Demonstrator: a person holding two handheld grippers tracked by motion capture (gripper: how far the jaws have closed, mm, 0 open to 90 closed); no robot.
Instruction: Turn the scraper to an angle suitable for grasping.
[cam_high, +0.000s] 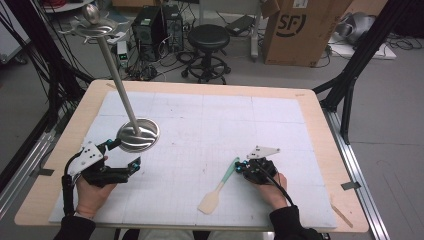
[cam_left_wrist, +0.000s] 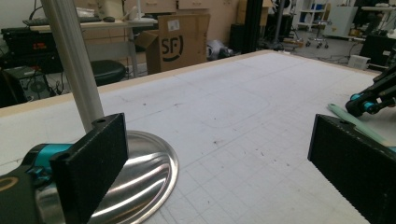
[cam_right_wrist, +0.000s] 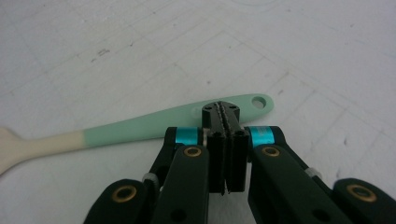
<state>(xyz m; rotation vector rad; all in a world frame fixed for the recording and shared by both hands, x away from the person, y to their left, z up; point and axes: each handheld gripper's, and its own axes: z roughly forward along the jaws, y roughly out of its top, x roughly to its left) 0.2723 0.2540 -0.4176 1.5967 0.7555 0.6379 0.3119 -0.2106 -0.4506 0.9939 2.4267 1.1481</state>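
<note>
Resting on the table (cam_high: 310, 125) | right gripper (cam_right_wrist: 225, 112) jaws pressed together just above spatula (cam_right_wrist: 140, 127) handle, not gripping it | left gripper (cam_high: 122, 152) spread wide beside metal stand (cam_high: 138, 135) base

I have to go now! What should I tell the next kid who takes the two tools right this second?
Left tool: open, jaws wide apart, one by the rim of the steel stand's base. The stand is upright on the white mat.
Right tool: shut with nothing between the jaws, tips at the green handle of the spatula, which lies flat on the mat.
Done: nothing lifted yet.
Left: probably open the right tool and grip the spatula handle.
</note>
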